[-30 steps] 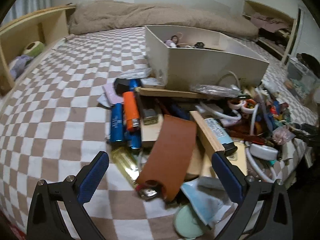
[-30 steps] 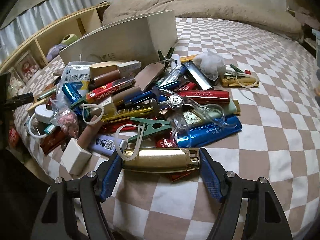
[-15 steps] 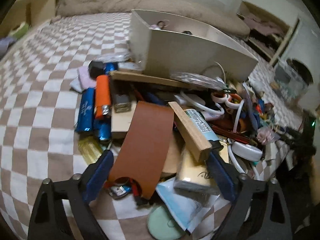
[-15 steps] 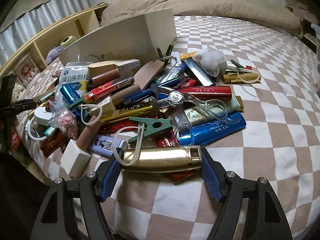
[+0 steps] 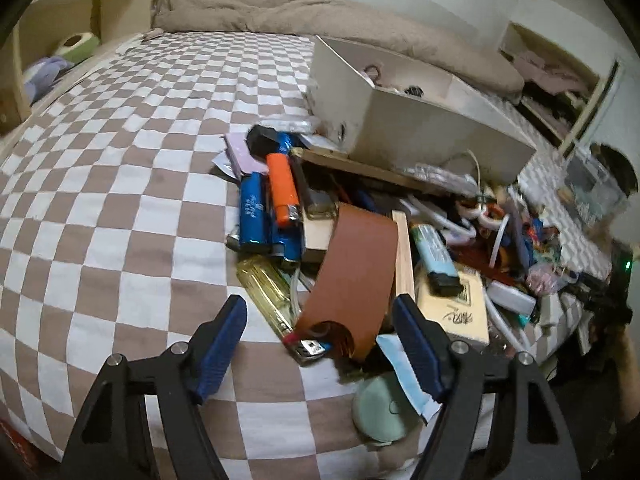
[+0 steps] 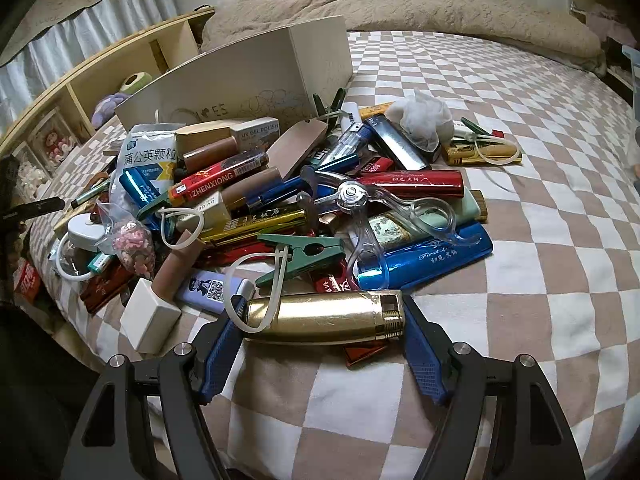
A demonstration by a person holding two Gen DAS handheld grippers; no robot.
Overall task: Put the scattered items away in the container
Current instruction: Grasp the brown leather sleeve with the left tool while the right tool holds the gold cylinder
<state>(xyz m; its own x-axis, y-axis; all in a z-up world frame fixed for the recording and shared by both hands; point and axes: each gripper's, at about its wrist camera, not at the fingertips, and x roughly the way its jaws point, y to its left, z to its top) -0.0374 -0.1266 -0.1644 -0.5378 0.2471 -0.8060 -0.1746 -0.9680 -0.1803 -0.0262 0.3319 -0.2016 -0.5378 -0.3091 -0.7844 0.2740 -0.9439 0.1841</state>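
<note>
A heap of small items lies on the checkered bed in front of a cream box (image 5: 420,128), also in the right wrist view (image 6: 256,84). My left gripper (image 5: 320,332) is open, its blue fingers either side of the near end of a brown leather strip (image 5: 352,276) that lies on the heap. My right gripper (image 6: 324,328) holds a gold metal lighter (image 6: 324,317) crosswise between its blue pads, low over the bed at the heap's near edge. A white loop tie drapes over the lighter's left end.
Orange (image 5: 282,186) and blue lighters (image 5: 252,212), a wooden stick (image 5: 404,256) and a mint disc (image 5: 380,408) lie near the left gripper. A green clothespin (image 6: 304,254), clear scissors (image 6: 380,216) and a white block (image 6: 150,320) lie near the right. A wooden shelf (image 6: 100,80) lines the bed.
The left gripper swung about over the heap and narrowed around the brown strip's near end. The right gripper stayed on the gold lighter, barely moving.
</note>
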